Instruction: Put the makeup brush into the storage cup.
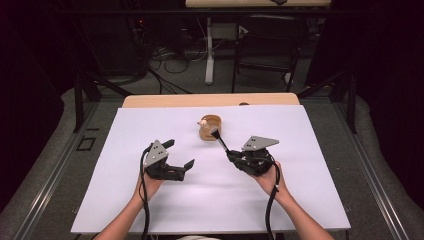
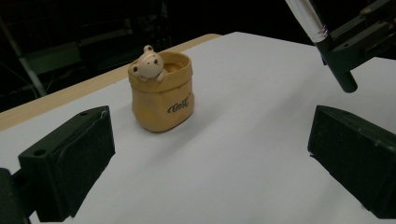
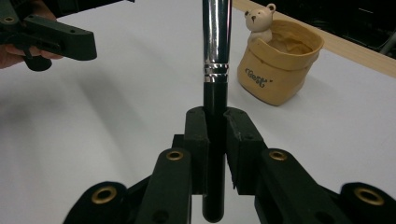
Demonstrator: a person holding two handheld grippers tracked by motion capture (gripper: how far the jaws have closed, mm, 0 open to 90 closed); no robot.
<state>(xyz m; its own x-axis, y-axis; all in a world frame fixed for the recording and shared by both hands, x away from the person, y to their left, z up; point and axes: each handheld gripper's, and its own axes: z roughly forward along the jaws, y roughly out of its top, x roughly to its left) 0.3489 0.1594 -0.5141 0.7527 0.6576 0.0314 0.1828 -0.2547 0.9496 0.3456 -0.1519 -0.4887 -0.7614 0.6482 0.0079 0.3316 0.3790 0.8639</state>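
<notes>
Brush (image 3: 216,42): pinched by its handle in my right hand-held gripper (image 3: 215,123), tip reaching toward the cup (image 1: 209,127) but not yet inside. Left hand-held gripper (image 1: 178,153): spread, empty, near the cup on the desk (image 1: 150,200); I judge insertion remains.

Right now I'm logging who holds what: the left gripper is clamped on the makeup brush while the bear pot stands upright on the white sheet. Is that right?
Not quite: the right gripper is clamped on the makeup brush, as the right gripper view shows. The left gripper is open with nothing between its jaws. The bear pot does stand upright on the white sheet.
</notes>
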